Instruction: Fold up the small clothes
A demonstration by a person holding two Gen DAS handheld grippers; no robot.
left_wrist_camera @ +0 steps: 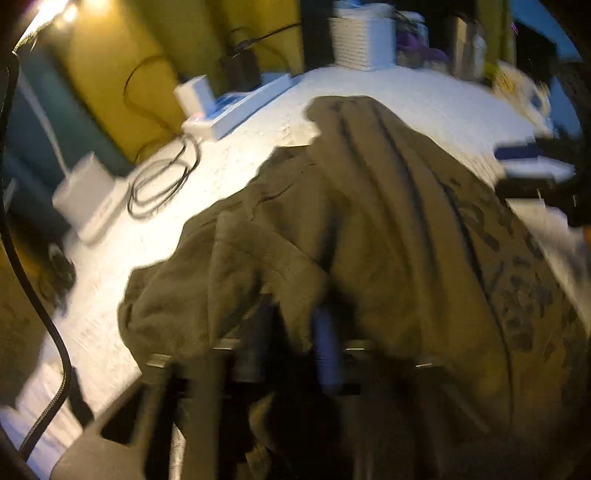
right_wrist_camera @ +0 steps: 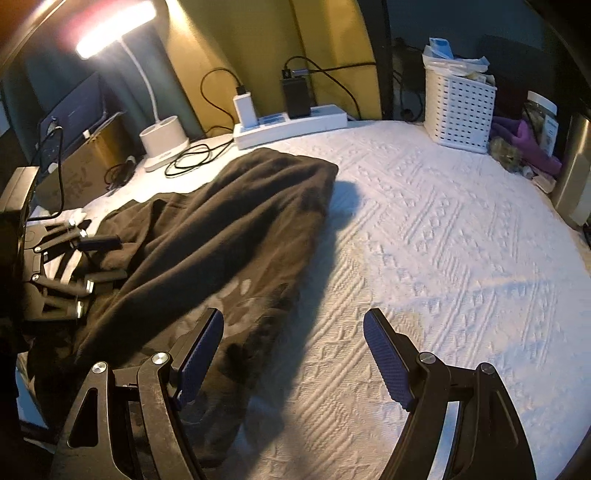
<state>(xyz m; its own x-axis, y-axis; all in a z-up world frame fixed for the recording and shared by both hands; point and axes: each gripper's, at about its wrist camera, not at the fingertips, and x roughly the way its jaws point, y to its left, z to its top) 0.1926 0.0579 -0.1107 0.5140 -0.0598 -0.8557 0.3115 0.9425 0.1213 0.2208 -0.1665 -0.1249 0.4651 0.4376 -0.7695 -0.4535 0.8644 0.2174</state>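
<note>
White quilted cloth covers the surface (right_wrist_camera: pixel 424 229) in front of me, lit by a lamp (right_wrist_camera: pixel 114 33) at the far left. Across its left half my dark brown garment (right_wrist_camera: pixel 221 229) lies rumpled, a pale print showing near its lower edge. A white basket (right_wrist_camera: pixel 460 107) stands at the back right, a power strip (right_wrist_camera: pixel 291 125) with chargers at the back, with a coiled black cable (right_wrist_camera: pixel 192 158) beside it. My right hand-held gripper (right_wrist_camera: pixel 293 354) hangs released, blue pads wide apart, one over the garment's near edge, the other over bare cloth. My left hand-held gripper (left_wrist_camera: pixel 291 332) is at the garment's left edge with cloth bunched between its fingers; blur hides whether they pinch it.
</note>
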